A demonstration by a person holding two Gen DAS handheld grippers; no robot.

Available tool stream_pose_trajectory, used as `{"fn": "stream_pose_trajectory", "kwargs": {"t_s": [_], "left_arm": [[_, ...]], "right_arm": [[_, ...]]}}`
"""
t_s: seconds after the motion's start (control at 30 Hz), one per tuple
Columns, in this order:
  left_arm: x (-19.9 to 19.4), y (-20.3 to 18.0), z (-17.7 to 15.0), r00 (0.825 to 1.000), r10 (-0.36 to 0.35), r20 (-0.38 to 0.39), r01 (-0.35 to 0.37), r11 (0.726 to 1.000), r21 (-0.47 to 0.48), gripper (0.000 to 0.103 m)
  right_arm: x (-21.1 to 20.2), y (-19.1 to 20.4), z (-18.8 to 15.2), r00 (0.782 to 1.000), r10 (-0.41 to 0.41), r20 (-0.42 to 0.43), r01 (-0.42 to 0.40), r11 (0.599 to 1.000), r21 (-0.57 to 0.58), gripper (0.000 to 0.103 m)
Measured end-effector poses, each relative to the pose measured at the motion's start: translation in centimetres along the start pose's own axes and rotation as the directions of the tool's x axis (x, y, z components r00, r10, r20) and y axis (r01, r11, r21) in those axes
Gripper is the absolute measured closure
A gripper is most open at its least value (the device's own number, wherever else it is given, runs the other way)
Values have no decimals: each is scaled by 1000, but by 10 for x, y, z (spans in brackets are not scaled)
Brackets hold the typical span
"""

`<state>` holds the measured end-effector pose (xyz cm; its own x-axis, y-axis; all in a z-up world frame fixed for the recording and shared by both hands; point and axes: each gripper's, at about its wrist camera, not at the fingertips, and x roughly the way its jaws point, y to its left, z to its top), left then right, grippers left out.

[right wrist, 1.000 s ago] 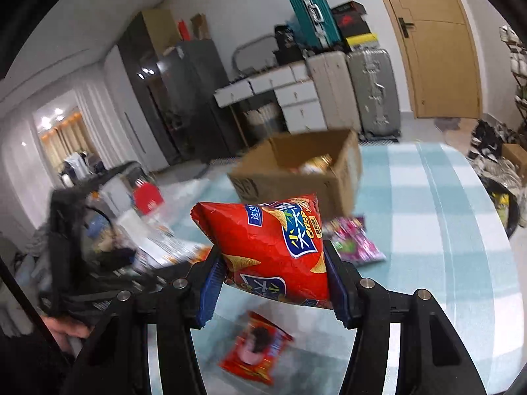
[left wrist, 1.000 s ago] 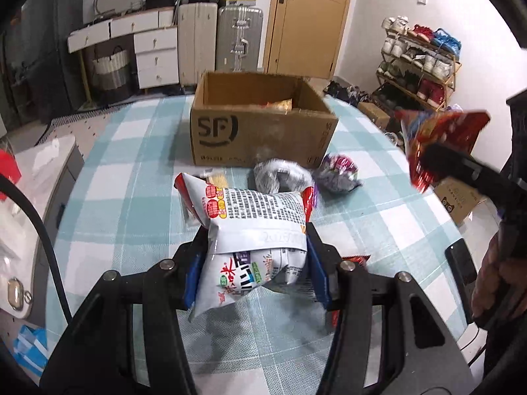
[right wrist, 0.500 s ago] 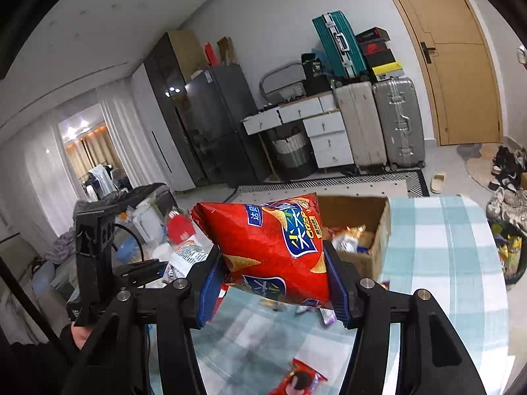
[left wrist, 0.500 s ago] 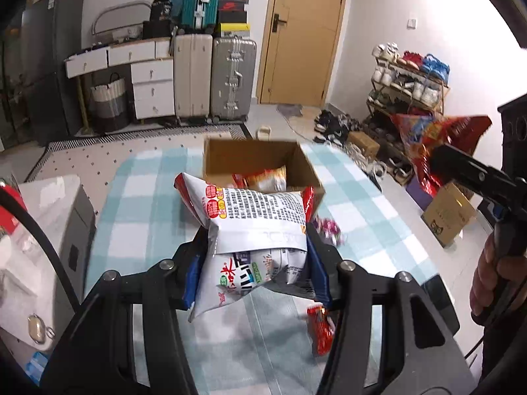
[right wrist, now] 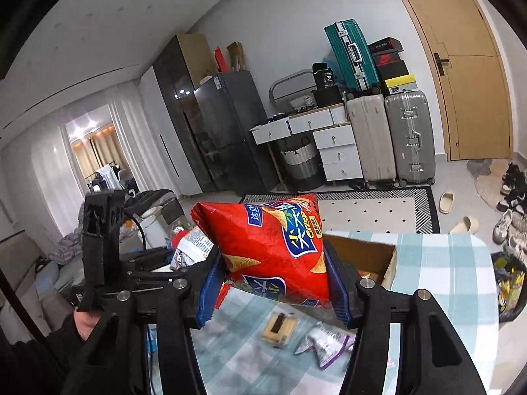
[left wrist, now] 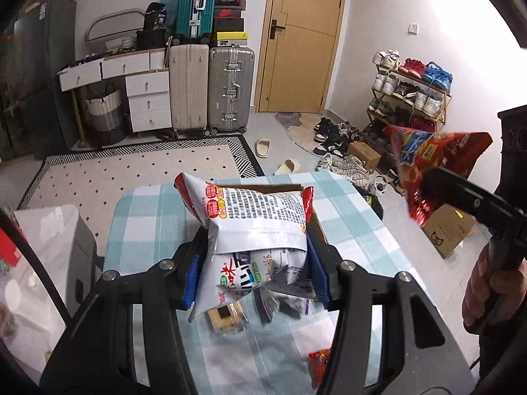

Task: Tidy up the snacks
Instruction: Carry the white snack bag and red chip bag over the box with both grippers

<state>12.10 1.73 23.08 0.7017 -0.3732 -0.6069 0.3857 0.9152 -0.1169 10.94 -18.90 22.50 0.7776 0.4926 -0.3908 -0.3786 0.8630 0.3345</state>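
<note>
Left gripper (left wrist: 255,268) clenched on white bag (left wrist: 253,227); right gripper (right wrist: 271,284) on red bag (right wrist: 273,247). Risk: slippery puffy bags slip, miss far box (right wrist: 362,251), land on table (right wrist: 461,263).

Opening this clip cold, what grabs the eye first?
Two snack bags held in the air: a white and silver printed bag clamped in the left gripper, and a red crisp bag clamped in the right gripper. Behind them an open cardboard box sits on the teal checked tablecloth.

Left gripper (left wrist: 255,265) is clamped on a white snack bag (left wrist: 253,227), up over the checkered table (left wrist: 138,230). A red chip bag (left wrist: 431,161) floats off the table's right edge.
</note>
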Motion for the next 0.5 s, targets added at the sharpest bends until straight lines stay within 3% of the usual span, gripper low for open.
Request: {"fn": "stream_pose_trajectory", "kwargs": {"t_s": [0.13,0.27,0.5], "left_arm": [[11,-8,26,999,5,36,-6,1000,20,52],[31,-12,50,1000,9,23,-10,999,51,52],[108,-6,77,999,5,-38,-4,1000,29,52]], "right_arm": [[19,-11,13,1000,1,-11,-1,1000,-5,46],[37,-29,24,1000,19,-13,-19,999,34,46],[84,-66,35,998,-16,-56,18,999,46,46]]}}
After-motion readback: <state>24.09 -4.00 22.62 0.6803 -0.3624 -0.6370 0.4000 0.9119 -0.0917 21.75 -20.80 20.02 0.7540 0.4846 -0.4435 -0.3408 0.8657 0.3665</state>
